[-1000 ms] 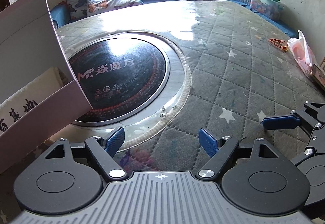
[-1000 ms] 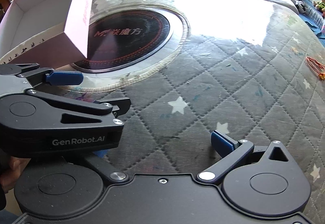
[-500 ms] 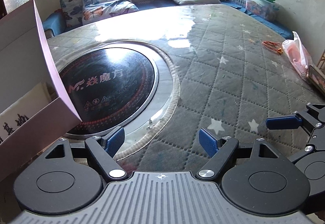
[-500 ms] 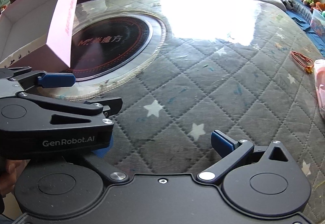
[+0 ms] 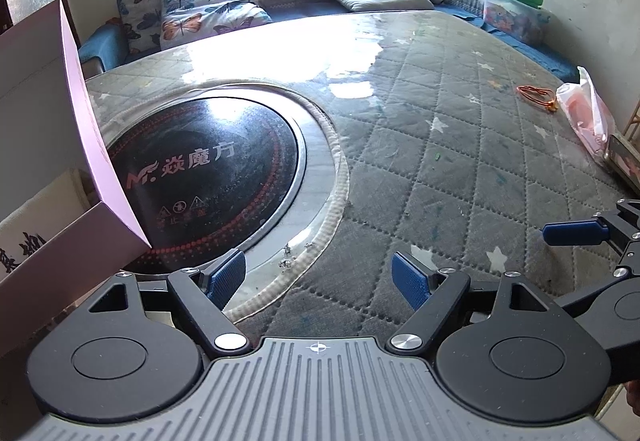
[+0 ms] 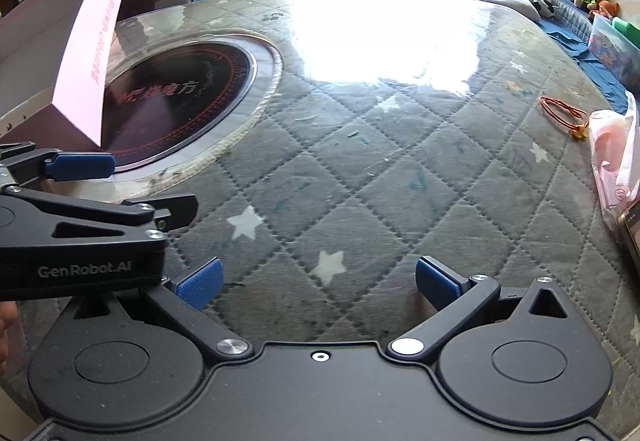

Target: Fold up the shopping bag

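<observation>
A pink paper shopping bag [image 5: 92, 145] stands open at the table's left edge, showing its white inside and black characters low on one panel. In the right wrist view the shopping bag [image 6: 88, 53] shows a pink side panel with red print. My left gripper [image 5: 318, 277] is open and empty over the quilted table, just right of the bag's near corner. My right gripper [image 6: 318, 281] is open and empty too, further right. The left gripper [image 6: 80, 165] sits at the right view's left edge, and one blue fingertip [image 5: 572, 233] of the right gripper shows in the left view.
A round black cooktop [image 5: 200, 181] is set into the glass-covered quilted table [image 5: 460, 161] beside the bag. At the right edge lie an orange cord [image 6: 560, 111], a pink plastic bag [image 6: 612, 149] and a phone-like object [image 5: 624, 161]. Cushions line a bench behind.
Both views have tilted up and drawn back, so the paper bag sits further left in each. The left gripper has slid left in the right view, uncovering the right gripper's left finger.
</observation>
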